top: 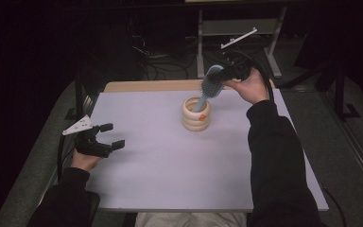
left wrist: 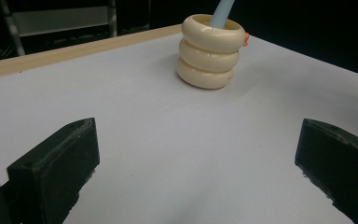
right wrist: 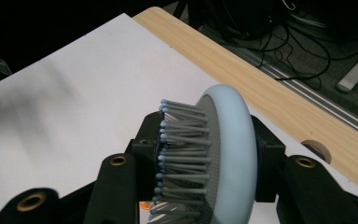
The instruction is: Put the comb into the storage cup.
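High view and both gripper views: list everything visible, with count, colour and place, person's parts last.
hairbrush: 1, light blue, head clamped in right gripper, handle down inside holder
holder: 1, cream, three stacked rings, far middle of table
table: 1, white top, wooden far edge
left gripper: 1, black, open, near table's left edge
right gripper: 1, black, shut on hairbrush, above holder
sleeves: 2, dark, from the bottom
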{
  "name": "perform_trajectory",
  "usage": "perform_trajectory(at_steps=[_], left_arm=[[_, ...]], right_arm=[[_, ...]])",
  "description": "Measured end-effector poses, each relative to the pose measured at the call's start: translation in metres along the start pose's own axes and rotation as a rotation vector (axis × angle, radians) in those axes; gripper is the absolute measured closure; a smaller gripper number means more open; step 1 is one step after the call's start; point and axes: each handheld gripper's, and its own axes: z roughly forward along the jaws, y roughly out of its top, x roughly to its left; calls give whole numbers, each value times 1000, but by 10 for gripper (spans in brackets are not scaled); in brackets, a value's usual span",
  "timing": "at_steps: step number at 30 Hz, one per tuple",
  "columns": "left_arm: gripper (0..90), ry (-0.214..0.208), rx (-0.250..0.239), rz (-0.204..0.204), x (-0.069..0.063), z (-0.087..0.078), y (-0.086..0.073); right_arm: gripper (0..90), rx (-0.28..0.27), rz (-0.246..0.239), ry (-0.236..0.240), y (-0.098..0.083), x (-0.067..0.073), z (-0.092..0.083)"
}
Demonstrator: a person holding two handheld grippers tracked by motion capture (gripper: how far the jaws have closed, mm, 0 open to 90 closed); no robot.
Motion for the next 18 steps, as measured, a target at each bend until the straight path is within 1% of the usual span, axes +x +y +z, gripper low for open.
perform_trajectory(at_steps=[2, 9, 14, 18], left_arm=[[0, -11, -9, -6, -1, 0, 1], [0, -35, -7, 12, -9, 1, 2], [0, -43, 5, 13, -9, 2, 1], [0, -41, 1, 8, -9, 1, 1]], right_arm=[[542, 6, 0, 5, -1, 0, 4], [541, 20, 4, 19, -6, -1, 18], [539, 19, 25, 32, -12, -4, 26], [537, 20, 47, 44, -15, -7, 32]])
